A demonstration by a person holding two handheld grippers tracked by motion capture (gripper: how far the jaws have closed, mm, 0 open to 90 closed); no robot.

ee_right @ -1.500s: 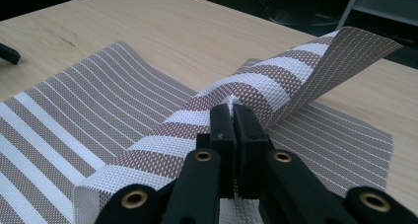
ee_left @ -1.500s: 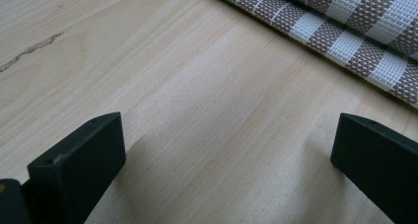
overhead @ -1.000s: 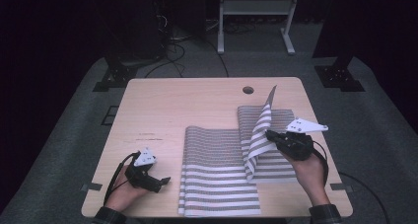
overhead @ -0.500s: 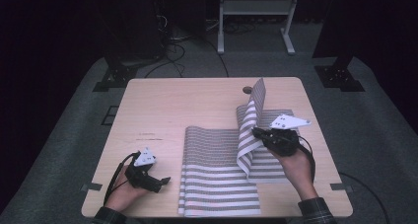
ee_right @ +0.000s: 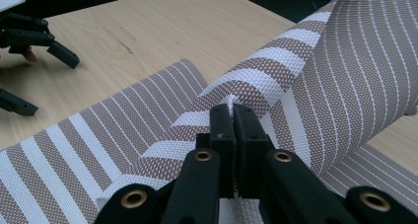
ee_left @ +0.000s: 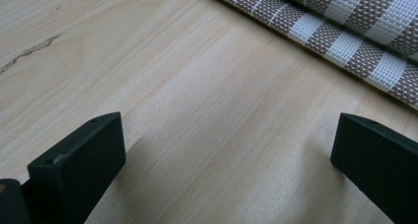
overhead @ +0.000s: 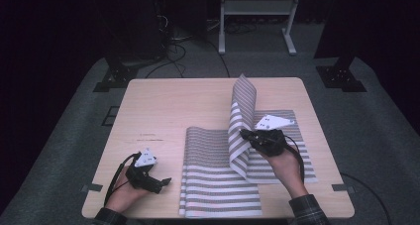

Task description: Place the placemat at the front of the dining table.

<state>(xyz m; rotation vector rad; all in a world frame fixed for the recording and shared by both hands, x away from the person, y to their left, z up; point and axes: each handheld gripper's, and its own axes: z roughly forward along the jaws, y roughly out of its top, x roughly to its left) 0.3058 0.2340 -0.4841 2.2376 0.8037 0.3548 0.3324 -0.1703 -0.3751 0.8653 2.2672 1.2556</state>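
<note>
Cloth (overhead: 218, 185), one: striped, spread over the surface's (overhead: 163, 106) near right half, reaching its near edge. One flap raised, standing curled near the surface's middle.

Claws, two. My right claw (overhead: 243, 134): jaws pressed together on the flap's edge, cloth pinched between them. My left claw (overhead: 167, 181): jaws wide, nothing between, resting by the near left corner, just beside the cloth's left edge.

Open room: far half and left side of the surface bare wood.
</note>
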